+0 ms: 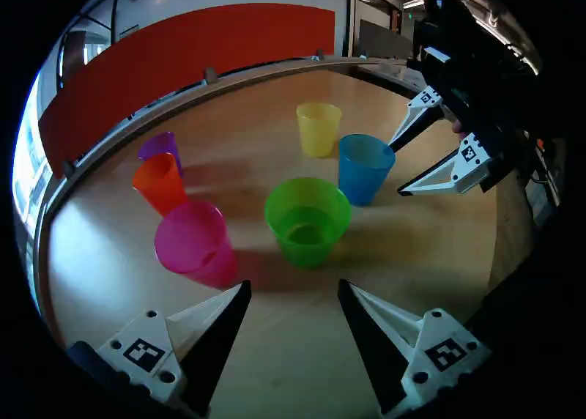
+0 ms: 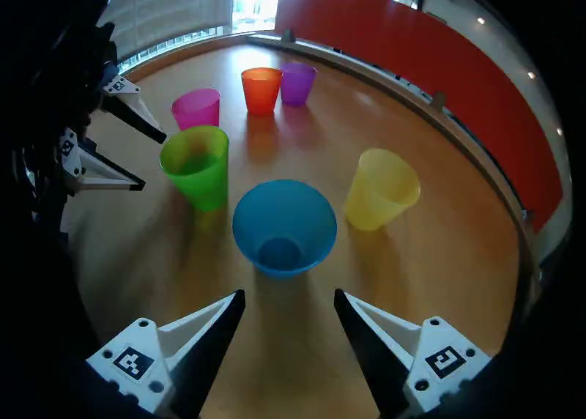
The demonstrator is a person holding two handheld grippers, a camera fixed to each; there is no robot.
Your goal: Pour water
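While both claws stand open and empty over the worktop [image 1: 439, 250], the green cup [image 1: 306, 221] stands upright before the left claw [image 1: 293, 287], mouth up and long axis vertical, possibly holding a little water. Just beside the green cup are the blue cup [image 1: 364, 166], facing the right claw [image 2: 288, 293], and the pink cup [image 1: 194, 243]. Crowding looks like the main hazard: a wide approach could knock a neighbour, and the tapered wall may slip in a grip and spill.
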